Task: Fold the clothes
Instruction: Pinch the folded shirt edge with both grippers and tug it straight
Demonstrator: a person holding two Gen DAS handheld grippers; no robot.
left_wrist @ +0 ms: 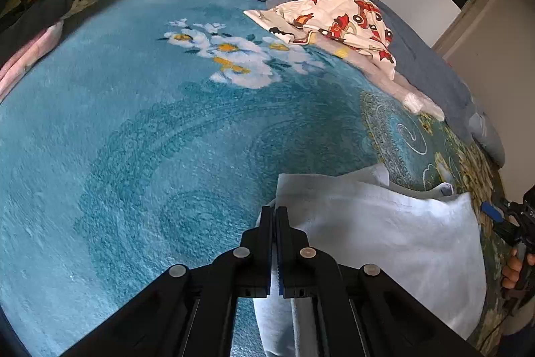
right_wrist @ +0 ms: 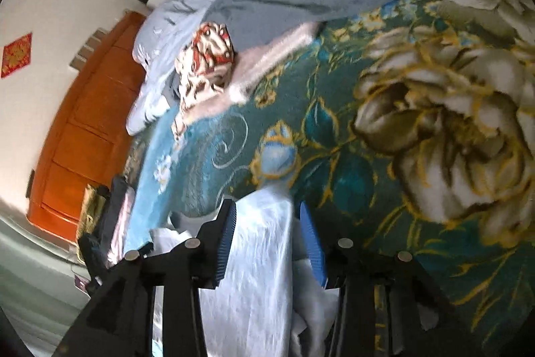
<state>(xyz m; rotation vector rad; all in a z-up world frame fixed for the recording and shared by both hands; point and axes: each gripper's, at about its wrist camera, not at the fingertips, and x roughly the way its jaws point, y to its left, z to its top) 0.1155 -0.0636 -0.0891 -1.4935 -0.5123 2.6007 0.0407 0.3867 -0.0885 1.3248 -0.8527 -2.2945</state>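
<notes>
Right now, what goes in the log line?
step: folding | left gripper: shut on white garment | right gripper: open around white garment | surface: blue blanket

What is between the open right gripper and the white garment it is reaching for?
Nothing visible. The white garment already lies between the spread fingers of the right gripper, on the blue blanket. The left gripper is shut on its edge.

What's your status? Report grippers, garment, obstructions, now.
Left gripper shut on white garment. Right gripper open, straddling the same cloth. Patterned clothes pile far side of blue blanket, clear of the work.
</notes>
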